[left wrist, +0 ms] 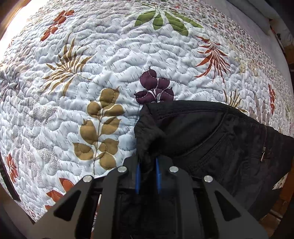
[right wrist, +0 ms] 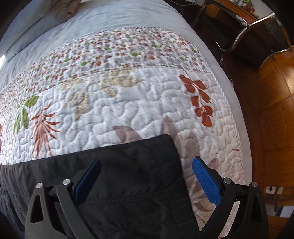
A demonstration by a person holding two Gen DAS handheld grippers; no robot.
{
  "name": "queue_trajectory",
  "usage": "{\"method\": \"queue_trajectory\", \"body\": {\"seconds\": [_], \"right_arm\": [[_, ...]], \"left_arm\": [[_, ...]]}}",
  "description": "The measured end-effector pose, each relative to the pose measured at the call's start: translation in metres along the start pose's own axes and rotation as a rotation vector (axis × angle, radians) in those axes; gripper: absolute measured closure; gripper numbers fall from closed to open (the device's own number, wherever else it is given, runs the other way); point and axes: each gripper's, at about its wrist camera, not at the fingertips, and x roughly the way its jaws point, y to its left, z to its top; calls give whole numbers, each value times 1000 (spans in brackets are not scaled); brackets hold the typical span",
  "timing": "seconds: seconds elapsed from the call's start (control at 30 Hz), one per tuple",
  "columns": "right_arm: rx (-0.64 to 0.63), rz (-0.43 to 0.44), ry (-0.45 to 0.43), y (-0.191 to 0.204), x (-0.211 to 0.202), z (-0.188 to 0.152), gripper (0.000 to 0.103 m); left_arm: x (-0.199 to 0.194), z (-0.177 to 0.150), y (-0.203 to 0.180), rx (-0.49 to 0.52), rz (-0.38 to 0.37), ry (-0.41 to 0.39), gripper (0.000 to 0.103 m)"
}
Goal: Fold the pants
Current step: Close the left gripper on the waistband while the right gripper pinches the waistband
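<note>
- Quilted, leaf-printed bedspread (left wrist: 77,60) covers the bed where black pants (left wrist: 211,132) lie near the edge.
- Left hand-held gripper (left wrist: 148,163) is clamped narrow on a bunched corner of the pants at the waist end, apparently to lift or carry that end into a fold.
- Right hand-held gripper (right wrist: 147,176) is spread wide, one blue pad (right wrist: 206,182) over the quilt and the other over the cloth, straddling the hem corner (right wrist: 165,145) without gripping; likely readying a pinch.
- Only the left view shows the zipper (left wrist: 263,152) and pocket seams.
- Only the right view shows the wooden floor (right wrist: 272,103), a chrome chair (right wrist: 257,33) and the grey sheet (right wrist: 110,16) beyond the quilt.
</note>
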Motion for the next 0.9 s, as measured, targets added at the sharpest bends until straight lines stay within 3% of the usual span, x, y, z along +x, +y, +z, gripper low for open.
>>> {"method": "queue_trajectory", "body": {"seconds": [0.13,0.27,0.33,0.37,0.4,0.47,0.6,0.73,0.9], "right_arm": [[19,80,38,-1,21,3,3],[-42,35,-6,11,25,-2,4],[-53,69,-31,11,18,-7,20],[-75,55,-53,13,12,-9,36],[-99,44,-72,18,5,-13,62],[-140,12,-108,27,-8,-18,85],[-226,-86,-230,46,-48,-33,90],[-220,-38,-385,42,-112,-56,91],[-198,86,-562,29,-191,-122,91]], "left_arm": [[9,6,11,-23,-8,18,88],[42,28,2,-37,-16,54,75],[50,31,-4,3,17,51,76],[49,31,-10,19,40,44,77],[47,30,-17,28,58,36,81],[45,28,-23,36,86,17,87],[26,14,-43,83,131,-33,93],[-6,-11,-53,102,74,-91,94],[-49,-45,-55,159,-14,-161,94]]}}
